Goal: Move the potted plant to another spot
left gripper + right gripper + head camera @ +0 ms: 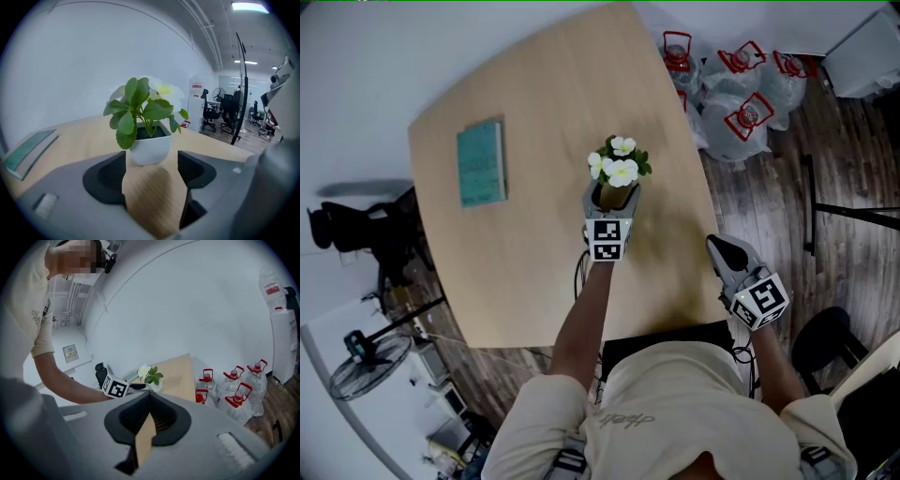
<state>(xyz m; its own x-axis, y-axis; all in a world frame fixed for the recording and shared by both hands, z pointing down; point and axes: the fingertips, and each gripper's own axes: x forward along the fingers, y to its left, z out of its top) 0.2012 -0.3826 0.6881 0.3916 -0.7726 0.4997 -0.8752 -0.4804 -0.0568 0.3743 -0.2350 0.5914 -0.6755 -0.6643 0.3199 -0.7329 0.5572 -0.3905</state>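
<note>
A small potted plant (621, 167) with white flowers and green leaves stands in a white pot (150, 149) near the middle of the wooden table (534, 103). My left gripper (613, 199) is right behind the pot, low over the table. Its jaws are open, and the left gripper view has the pot just at the fingertips (123, 157), with a small gap on each side. My right gripper (719, 246) hovers at the table's right edge, shut and empty. From the right gripper view (150, 394) the plant (150, 375) shows far off, beside the left gripper's marker cube (115, 386).
A teal book (481, 162) lies on the table's left part. Several red-capped water jugs (736, 103) stand on the wooden floor beyond the right edge. A fan (366, 361) and a black chair (356, 230) are to the left, and a black stool (820, 342) is at the right.
</note>
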